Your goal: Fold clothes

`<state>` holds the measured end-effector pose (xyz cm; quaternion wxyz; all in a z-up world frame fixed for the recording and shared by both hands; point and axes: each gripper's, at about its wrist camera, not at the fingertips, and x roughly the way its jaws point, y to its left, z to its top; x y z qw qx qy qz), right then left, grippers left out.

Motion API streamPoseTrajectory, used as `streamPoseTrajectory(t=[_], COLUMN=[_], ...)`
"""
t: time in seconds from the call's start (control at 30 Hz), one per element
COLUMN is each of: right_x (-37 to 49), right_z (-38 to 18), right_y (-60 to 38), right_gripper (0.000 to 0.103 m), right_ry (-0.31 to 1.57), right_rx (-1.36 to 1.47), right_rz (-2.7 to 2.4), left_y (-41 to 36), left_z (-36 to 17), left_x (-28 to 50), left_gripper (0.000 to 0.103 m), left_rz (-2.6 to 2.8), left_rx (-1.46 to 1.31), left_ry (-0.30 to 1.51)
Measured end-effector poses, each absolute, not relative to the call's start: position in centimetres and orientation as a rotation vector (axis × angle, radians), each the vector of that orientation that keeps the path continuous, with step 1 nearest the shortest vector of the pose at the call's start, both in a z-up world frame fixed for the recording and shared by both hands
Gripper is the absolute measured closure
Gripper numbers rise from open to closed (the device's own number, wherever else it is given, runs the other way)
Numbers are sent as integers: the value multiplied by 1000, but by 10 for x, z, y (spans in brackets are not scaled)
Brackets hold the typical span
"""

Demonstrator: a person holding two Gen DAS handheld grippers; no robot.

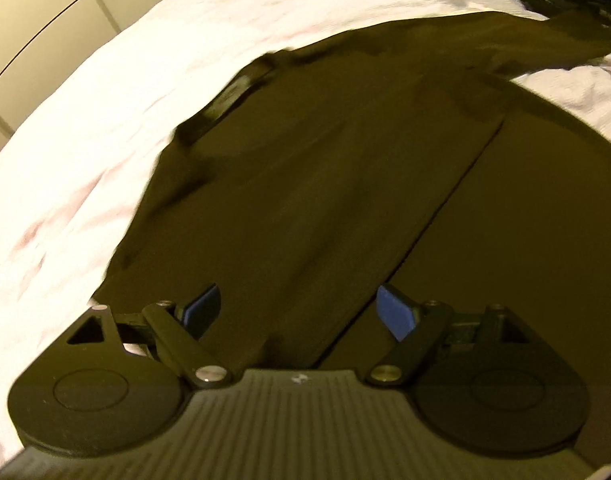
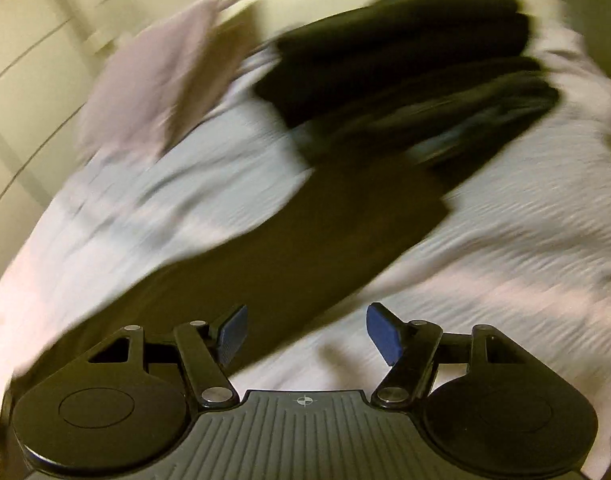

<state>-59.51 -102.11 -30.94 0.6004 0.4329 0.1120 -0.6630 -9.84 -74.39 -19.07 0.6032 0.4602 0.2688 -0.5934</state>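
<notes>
I see a dark garment point(image 1: 305, 168) spread mostly flat on the white bed sheet point(image 1: 85, 160), one straight edge running diagonally across it; I cannot tell if that edge is a fold or a seam. Left gripper point(image 1: 301, 312) hangs over it, jaws released, nothing between them. Right gripper point(image 2: 305, 332) likewise apart and empty. Right view, blurred: a stack of dark clothes point(image 2: 405, 60) farther up the bed, apparently folded. My judgement: some pieces done, this one outstanding or partway.
</notes>
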Motion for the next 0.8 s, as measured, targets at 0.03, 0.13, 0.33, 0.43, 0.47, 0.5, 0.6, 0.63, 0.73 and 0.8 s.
streamPoseTrajectory(t=[0.03,0.13,0.33,0.43,0.47,0.5,0.6,0.63,0.73,0.8], right_x=[-608,-632,-661,-671,-674,-678,-684,-682,-665,-639], right_z=[-310,-311,-344,-364,-368,-370,-368,-362,-337,-312], right_y=[-1026,-1042,-1065,-1068,-1067,-1064,-1053,-1050,-1044,-1040], right_gripper=[34,34,34,34,34,34,73,86,96,97], right_ry=[249,254,181,109,73,32,-96,-105,-60,37], right_rx=[1001,977,1118,1181,1199,1213,1242,1230,1154,1063], right_rz=[-1560,-1619,-1572,-1523,-1512,-1507,-1481,-1477,-1487,-1512], left_y=[-752,-771,-792,-798,-800,-802,-808,-810,-806,-800], left_z=[-192,-194,-198,-201,-202,-203,-205,-206,-202,-199], left_x=[-107,-137,-167,-172,-174,-175,-181,-182,-181,-178], left_gripper=[20,20,20,20,20,20,20,20,20,20], left_rz=[-1394,-1471,-1549,-1561,-1565,-1569,-1582,-1586,-1582,-1575], left_rx=[1069,1083,1110,1124,1129,1133,1148,1152,1144,1131], left_ry=[617,588,545,536,533,530,521,518,519,523])
